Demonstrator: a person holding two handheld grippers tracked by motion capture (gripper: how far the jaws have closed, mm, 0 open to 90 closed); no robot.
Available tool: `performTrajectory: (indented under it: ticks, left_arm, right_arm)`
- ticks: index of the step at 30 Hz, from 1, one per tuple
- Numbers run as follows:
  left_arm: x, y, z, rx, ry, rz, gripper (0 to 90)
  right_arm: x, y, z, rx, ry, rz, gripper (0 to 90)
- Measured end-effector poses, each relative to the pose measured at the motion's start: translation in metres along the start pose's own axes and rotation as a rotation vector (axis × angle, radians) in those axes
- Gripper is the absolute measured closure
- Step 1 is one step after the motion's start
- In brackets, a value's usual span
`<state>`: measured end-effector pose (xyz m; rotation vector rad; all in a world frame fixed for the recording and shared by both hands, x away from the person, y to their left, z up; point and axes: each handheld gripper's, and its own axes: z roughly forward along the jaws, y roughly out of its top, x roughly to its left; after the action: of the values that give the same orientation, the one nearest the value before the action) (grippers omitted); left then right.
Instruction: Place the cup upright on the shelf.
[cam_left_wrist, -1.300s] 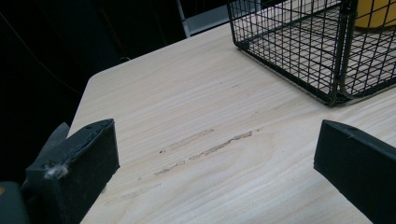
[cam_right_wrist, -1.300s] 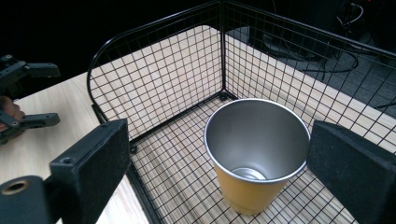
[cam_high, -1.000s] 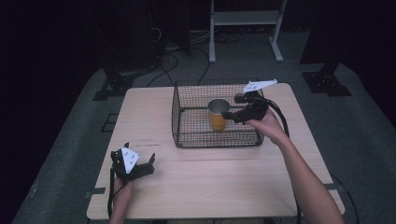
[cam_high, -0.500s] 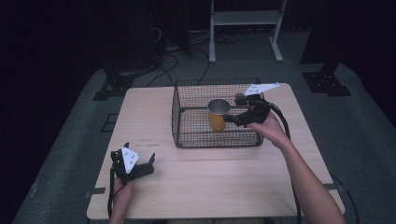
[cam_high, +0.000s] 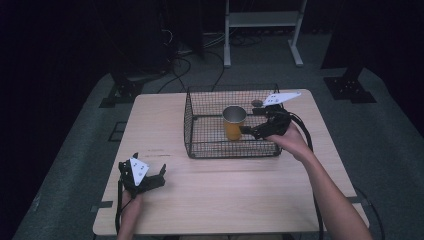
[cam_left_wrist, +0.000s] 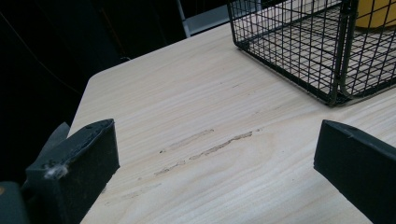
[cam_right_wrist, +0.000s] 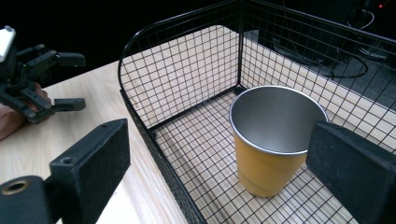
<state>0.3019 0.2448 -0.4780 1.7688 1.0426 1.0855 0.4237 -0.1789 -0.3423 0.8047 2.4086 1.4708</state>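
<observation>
Orange cup (cam_right_wrist: 273, 142) upright, beside open right gripper (cam_right_wrist: 219, 175)

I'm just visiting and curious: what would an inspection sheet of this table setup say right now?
Surface: pale wooden table, faint scuff marks near the left side.
Job's things: yellow cup with metal inside, upright in the black wire basket.
Clutter: nothing seen.
Grippers: right gripper open, reaching over the basket's wall beside the cup; left gripper open, low at the near left.
Cables: one trails from each gripper; more lie on the floor behind.
Surroundings: dark room, grey floor, white stand.
</observation>
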Motion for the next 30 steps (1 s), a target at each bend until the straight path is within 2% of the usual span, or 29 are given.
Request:
performTrajectory:
  ticks: [15, 30]
  left_arm:
    - [0.0, 0.0, 0.0, 0.001, 0.0, -0.001, 0.0]
    - [0.0, 0.0, 0.0, 0.001, 0.001, -0.002, 0.0]
  right_arm:
    - [0.012, -0.01, -0.013, -0.007, 0.021, -0.02, 5.7]
    - [0.016, -0.039, -0.026, 0.002, 0.019, -0.003, 5.7]
